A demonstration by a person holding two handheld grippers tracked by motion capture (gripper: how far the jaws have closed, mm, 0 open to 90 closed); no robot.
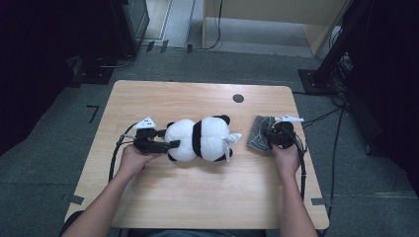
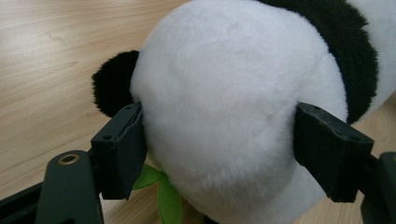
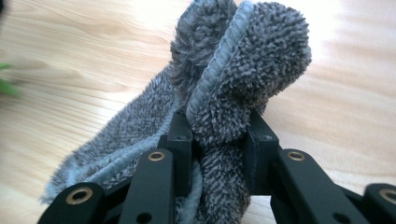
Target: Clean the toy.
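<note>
A black-and-white plush panda (image 1: 200, 138) lies on its side in the middle of the wooden table (image 1: 197, 197). My left gripper (image 1: 165, 144) is shut on its white rounded end; both pads (image 2: 122, 144) press into the fur of the panda (image 2: 224, 107). A green leaf (image 2: 163, 191) pokes out beneath it. At the right, my right gripper (image 1: 272, 135) is shut on a grey fluffy cloth (image 1: 260, 132). In the right gripper view the cloth (image 3: 233, 84) is bunched up between the jaws, its piped edge standing up off the table.
A dark round hole (image 1: 238, 98) sits near the table's far edge. A white tag (image 1: 230, 139) sticks out of the panda toward the cloth. Cables trail from both grippers; dark equipment and a wooden cabinet stand on the floor beyond.
</note>
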